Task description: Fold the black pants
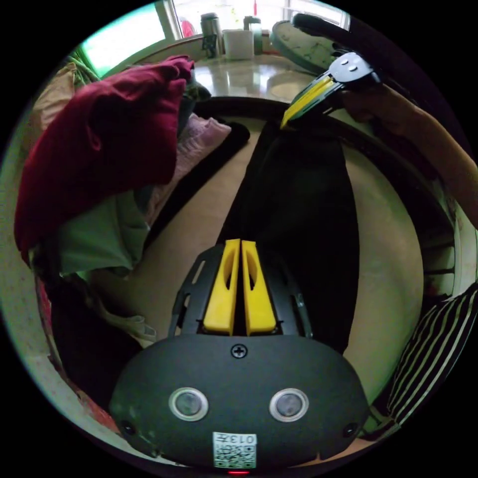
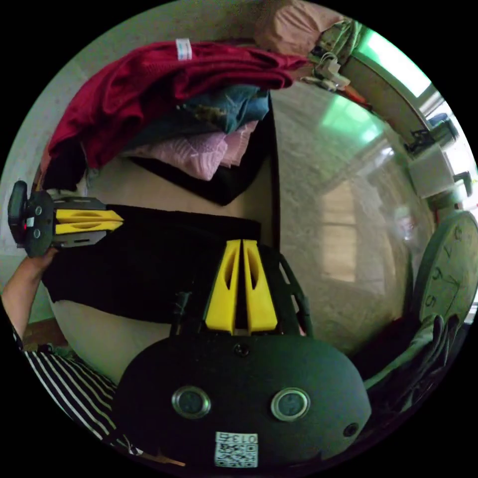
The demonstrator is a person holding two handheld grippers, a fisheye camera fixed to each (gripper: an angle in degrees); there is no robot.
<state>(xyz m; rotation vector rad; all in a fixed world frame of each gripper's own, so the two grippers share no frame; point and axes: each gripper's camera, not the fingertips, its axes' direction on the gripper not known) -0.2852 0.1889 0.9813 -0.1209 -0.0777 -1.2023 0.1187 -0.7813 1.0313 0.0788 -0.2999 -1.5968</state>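
black pants stretched long and flat on the table, just right of the red-topped clothes pile, long axis from left tool to right tool, both closed at opposite ends, grip unclear.

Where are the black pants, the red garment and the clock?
pants [image 1: 303,209]: left gripper view, middle of the cloth.
red garment [image 1: 99,144]: left gripper view, its broad front.
clock [image 2: 448,269]: right gripper view, its face.
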